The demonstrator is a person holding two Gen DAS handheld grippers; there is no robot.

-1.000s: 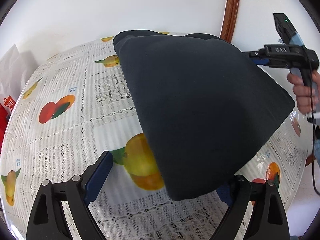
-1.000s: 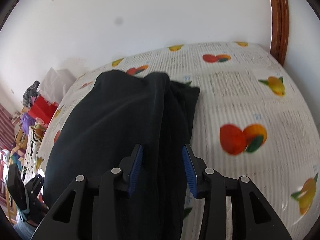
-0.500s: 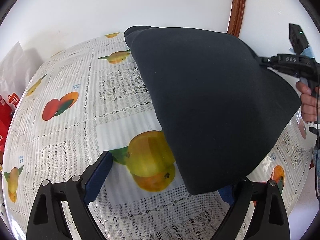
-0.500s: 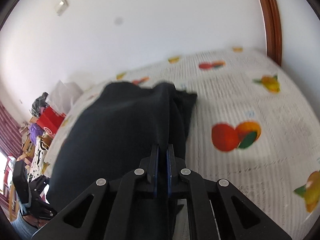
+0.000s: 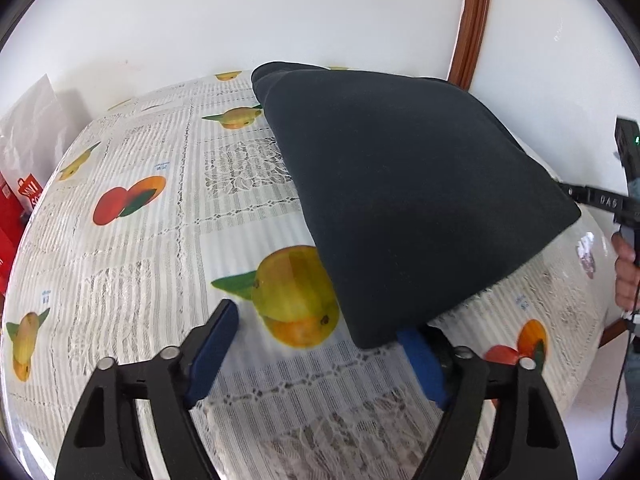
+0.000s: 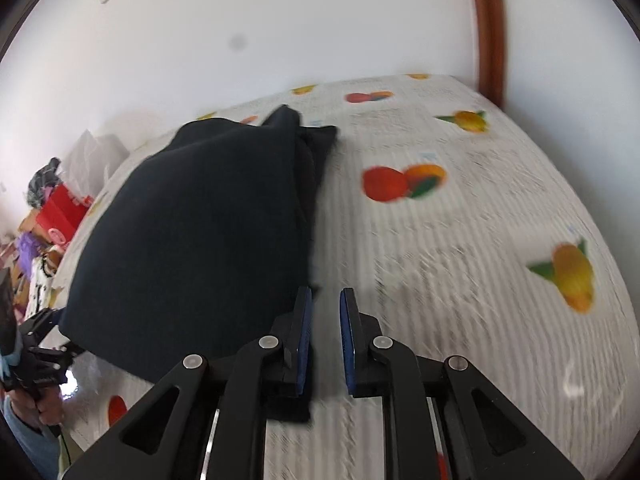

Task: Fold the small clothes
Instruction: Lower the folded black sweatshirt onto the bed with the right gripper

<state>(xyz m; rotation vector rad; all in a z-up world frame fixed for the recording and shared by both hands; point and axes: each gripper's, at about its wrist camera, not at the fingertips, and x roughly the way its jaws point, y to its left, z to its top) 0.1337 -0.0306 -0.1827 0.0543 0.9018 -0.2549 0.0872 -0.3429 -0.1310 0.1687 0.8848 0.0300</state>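
With the left tool (image 5: 316,354) closing on nothing and the right tool (image 6: 325,340) opening empty, the dark garment (image 5: 400,200) could be dragged unfolded across the counter (image 5: 140,280).

The worktop (image 5: 132,272) is covered by a pale lace-patterned tablecloth (image 5: 240,168) printed with fruit: yellow-orange mangoes and red-orange peaches. Directly on it lies a dark navy folded garment (image 5: 404,200), spread over the far right part in the left wrist view, its near corner overlapping a printed mango (image 5: 296,292). In the right wrist view the garment (image 6: 200,232) lies on the left side.
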